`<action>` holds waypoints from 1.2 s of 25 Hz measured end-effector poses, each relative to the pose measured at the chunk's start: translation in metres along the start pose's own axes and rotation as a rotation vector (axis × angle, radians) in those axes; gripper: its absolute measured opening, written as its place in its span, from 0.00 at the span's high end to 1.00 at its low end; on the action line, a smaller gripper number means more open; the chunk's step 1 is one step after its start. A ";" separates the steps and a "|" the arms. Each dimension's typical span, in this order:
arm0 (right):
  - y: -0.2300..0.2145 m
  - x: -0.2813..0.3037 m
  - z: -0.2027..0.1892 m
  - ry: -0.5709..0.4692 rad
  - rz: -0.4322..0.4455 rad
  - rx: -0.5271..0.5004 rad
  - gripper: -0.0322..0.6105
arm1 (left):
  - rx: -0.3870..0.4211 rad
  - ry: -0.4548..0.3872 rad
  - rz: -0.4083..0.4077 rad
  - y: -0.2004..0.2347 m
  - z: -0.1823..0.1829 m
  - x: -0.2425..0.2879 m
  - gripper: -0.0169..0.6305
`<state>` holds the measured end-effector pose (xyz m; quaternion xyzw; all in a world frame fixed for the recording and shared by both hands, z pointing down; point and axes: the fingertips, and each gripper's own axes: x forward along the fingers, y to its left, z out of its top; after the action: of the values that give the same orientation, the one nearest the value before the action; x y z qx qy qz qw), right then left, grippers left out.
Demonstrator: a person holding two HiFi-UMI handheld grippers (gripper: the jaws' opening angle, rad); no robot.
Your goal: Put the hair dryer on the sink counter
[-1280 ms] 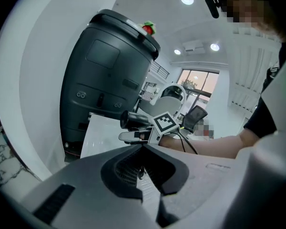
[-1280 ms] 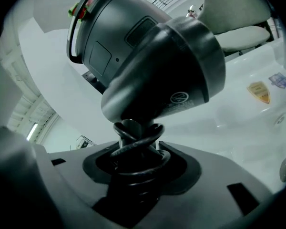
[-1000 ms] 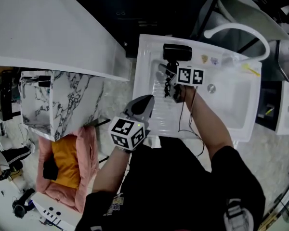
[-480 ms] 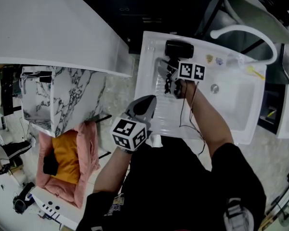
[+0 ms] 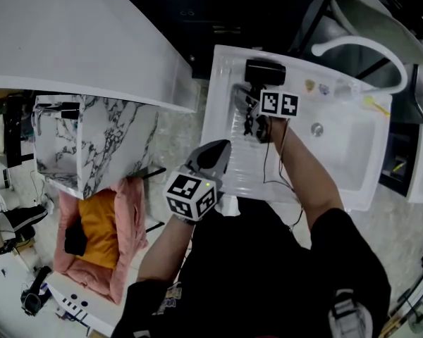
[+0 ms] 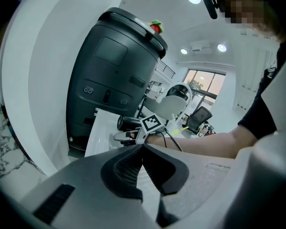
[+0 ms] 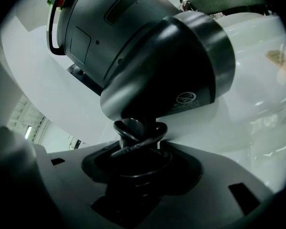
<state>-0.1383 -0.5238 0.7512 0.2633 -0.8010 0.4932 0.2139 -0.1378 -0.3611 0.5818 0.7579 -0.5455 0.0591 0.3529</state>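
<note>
Hair dryer (image 5: 264, 72) barrel lies left-to-right, upper middle; its handle points down into your right gripper's (image 7: 142, 144) clenched fingers. Left gripper (image 6: 143, 147) pinched closed.

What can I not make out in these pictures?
- Head view: the handle of the hair dryer, hidden under the right gripper.
- Head view: stickers on the sink counter, too small to read.
- Right gripper view: where the hair dryer meets the sink counter, hidden behind its coiled cord.

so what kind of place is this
Probably a bathroom mock-up inside a lab or office: a white sink counter with a basin, a hair dryer, and an office chair in the background.
</note>
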 end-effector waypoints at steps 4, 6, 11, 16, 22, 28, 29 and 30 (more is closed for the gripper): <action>-0.001 -0.003 0.000 0.000 -0.034 -0.027 0.53 | -0.004 -0.003 0.001 0.001 -0.003 -0.008 0.97; -0.001 -0.006 0.000 -0.009 -0.064 -0.041 0.48 | -0.005 -0.006 0.000 0.002 -0.005 -0.014 0.97; -0.004 -0.025 -0.004 -0.030 -0.116 -0.043 0.46 | -0.005 -0.025 -0.012 -0.001 -0.006 -0.029 0.97; 0.002 -0.062 -0.003 -0.090 -0.136 -0.040 0.46 | 0.006 -0.045 -0.045 -0.007 -0.005 -0.047 0.97; 0.037 -0.125 -0.005 -0.256 -0.143 -0.064 0.54 | 0.080 -0.065 -0.116 -0.023 -0.004 -0.083 0.97; 0.104 -0.206 -0.021 -0.450 -0.180 -0.143 0.96 | 0.158 -0.101 -0.196 -0.045 0.001 -0.133 0.97; 0.119 -0.218 -0.026 -0.481 -0.176 -0.163 0.95 | 0.167 -0.107 -0.208 -0.047 0.000 -0.144 0.97; 0.134 -0.230 -0.033 -0.510 -0.169 -0.181 0.95 | 0.174 -0.114 -0.219 -0.049 -0.001 -0.155 0.97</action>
<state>-0.0435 -0.3955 0.5354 0.4247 -0.8449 0.3178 0.0685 -0.1571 -0.2311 0.4858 0.8427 -0.4716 0.0242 0.2585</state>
